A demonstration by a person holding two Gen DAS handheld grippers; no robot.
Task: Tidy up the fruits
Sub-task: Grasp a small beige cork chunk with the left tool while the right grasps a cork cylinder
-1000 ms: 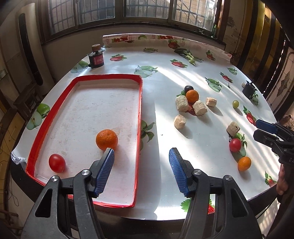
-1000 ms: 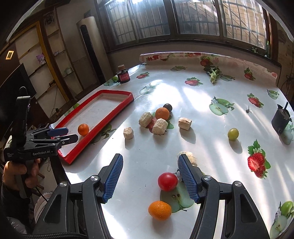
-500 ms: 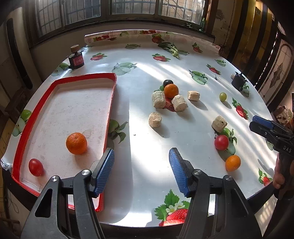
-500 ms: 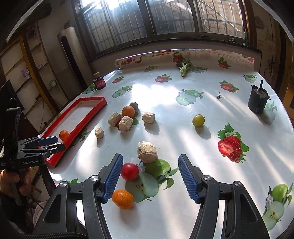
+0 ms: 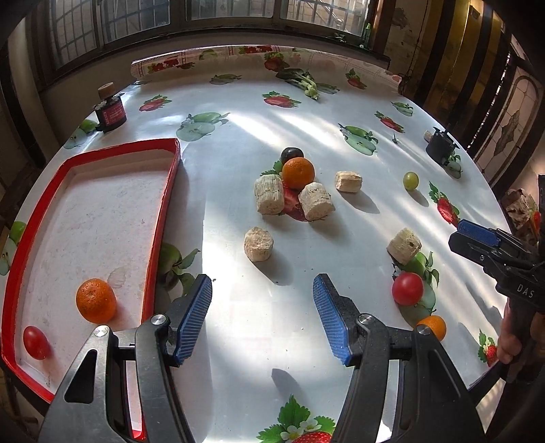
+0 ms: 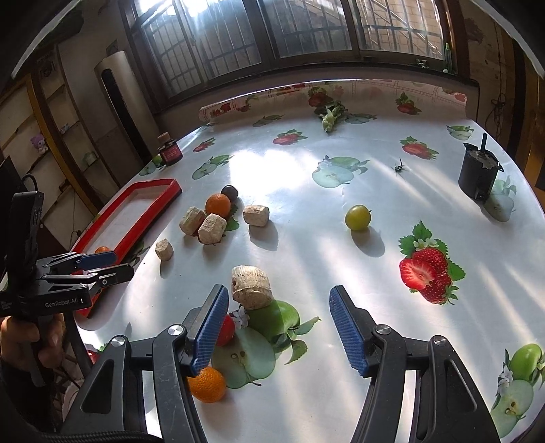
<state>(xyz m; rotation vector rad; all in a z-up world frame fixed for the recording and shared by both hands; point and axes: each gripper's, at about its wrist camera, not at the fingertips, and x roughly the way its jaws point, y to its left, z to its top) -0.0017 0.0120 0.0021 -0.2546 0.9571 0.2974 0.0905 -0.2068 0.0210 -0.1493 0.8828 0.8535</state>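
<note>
Fruit-print table (image 5: pixel 238 143) bears red tray (image 5: pixel 160 218), loose fruit, and what look like corks.

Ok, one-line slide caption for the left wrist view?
Open left gripper above fruit-print tablecloth; red-rimmed tray holds an orange mandarin and red tomato.

Daylight enters through barred windows (image 5: pixel 231 8) at 12 o'clock, both views. Strong white glare on glossy tablecloth (image 6: pixel 306 191) mid-frame. Objects cast dark, soft-edged shadows toward 5 o'clock. Room edges dim. Heavy fisheye bending, black corners. Focus sharp, no motion blur.
</note>
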